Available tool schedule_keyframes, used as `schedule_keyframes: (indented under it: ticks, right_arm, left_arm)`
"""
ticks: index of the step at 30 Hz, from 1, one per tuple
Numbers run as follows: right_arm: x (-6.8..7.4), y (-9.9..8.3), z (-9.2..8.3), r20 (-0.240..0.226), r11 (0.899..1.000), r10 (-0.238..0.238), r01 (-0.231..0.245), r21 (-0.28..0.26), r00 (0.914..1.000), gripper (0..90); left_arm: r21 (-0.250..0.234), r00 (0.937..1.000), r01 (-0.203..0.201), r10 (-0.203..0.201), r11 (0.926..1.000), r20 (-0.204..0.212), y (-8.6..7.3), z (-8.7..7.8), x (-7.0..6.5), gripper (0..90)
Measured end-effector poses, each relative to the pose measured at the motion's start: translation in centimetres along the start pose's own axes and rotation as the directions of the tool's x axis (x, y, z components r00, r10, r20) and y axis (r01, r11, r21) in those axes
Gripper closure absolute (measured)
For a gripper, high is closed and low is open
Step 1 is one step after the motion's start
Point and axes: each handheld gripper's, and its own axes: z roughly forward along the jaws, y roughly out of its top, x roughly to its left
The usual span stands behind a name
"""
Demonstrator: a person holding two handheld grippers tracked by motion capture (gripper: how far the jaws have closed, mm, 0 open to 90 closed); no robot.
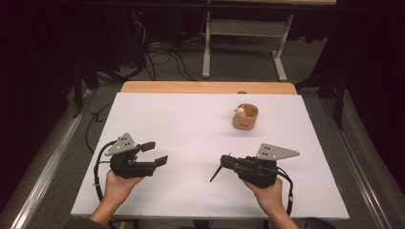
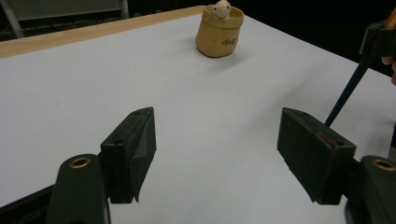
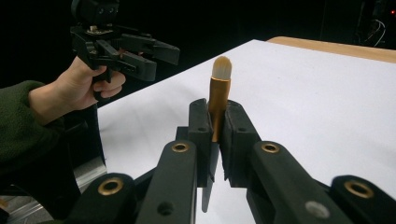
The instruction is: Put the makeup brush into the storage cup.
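Right now your right tongs [image 3: 215, 140] pinch a brush [image 3: 218, 93] upright, your left tongs [image 2: 215, 154] gape empty well apart from them, and the tan cup [image 1: 245, 117] stands beyond both across bare white tabletop [image 1: 191, 124].

High view: above the table's [image 1: 200, 191] near edge, facing forward and down.
Left gripper view: low, close, facing the far right corner.
Right gripper view: low, facing the left edge.
Shared: white tabletop.
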Motion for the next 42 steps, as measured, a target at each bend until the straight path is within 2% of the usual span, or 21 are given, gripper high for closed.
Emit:
schedule_keyframes:
  ticks: [7,12,16,19,26,42]
  right_arm:
    - [-0.2,0.0,-0.2,0.013,1.0,0.006,-0.006,0.004,0.9999,85.9]
    - [-0.3,0.0,-0.3,0.021,1.0,0.01,-0.01,0.008,0.9997,85.9]
    - [-0.5,0.1,-0.5,0.025,1.0,0.005,-0.005,0.024,0.9997,85.9]
    - [-0.7,0.1,-0.6,0.035,0.999,0.0,-0.002,0.037,0.9994,85.9]
    - [-0.9,0.2,-1.0,0.051,0.998,-0.006,0.003,0.057,0.9987,85.9]
    - [-1.4,0.8,-2.1,0.08,0.998,-0.021,0.015,0.068,0.9966,85.9]
  left_arm:
    - [-0.021,0.9994,0.033,-0.033,0.9993,-0.006,-0.9,0.0,0.6,29.6]
    - [-0.027,0.9986,0.027,-0.028,0.9993,-0.046,-1.5,0.0,0.8,29.6]
    - [-0.013,0.9969,0.014,-0.015,0.9998,-0.077,-2.0,0.1,0.9,29.8]
    - [-0.025,0.9967,0.024,-0.026,0.9994,-0.077,-2.1,0.0,0.9,29.8]
    - [-0.001,0.9963,0.019,-0.019,0.9998,-0.084,-2.5,0.3,1.1,29.9]
    - [-0.004,0.9971,0.017,-0.017,0.9998,-0.074,-2.7,0.4,1.1,29.6]
